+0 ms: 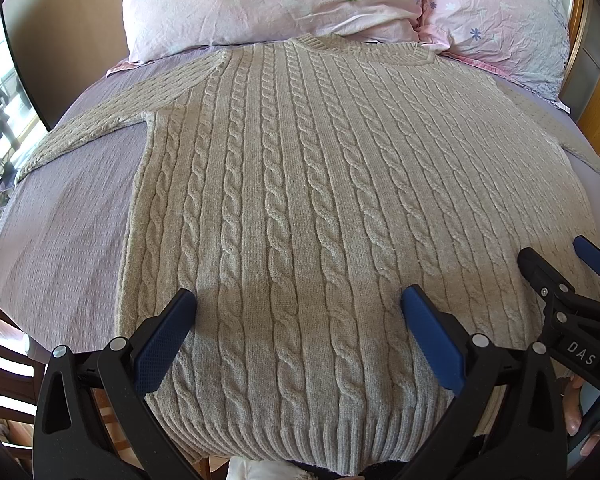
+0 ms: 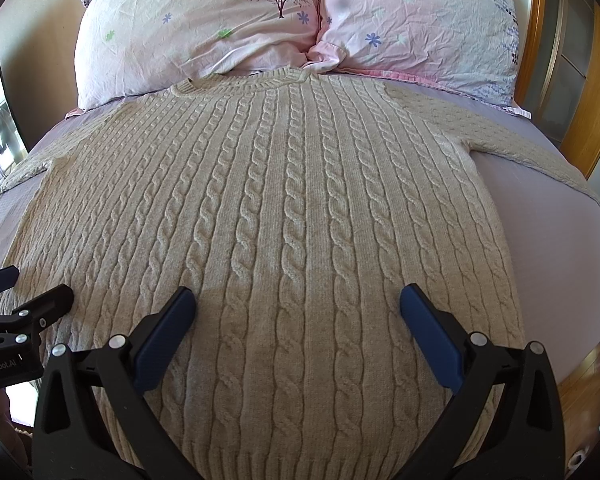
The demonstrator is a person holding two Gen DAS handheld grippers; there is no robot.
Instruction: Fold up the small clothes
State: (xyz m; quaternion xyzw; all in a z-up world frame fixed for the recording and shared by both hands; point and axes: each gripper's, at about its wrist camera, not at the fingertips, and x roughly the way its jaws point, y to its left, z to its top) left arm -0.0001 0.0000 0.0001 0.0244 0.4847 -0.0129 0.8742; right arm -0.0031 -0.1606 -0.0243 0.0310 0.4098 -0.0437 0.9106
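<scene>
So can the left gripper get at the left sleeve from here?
Probably yes: the left gripper is open over the sweater's hem, and the left sleeve lies flat on the bed with nothing on it.

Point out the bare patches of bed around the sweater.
Bare sheet lies below the sweater's left sleeve, and more below its right sleeve. Toward the pillows it is crowded: the collar reaches them.
</scene>
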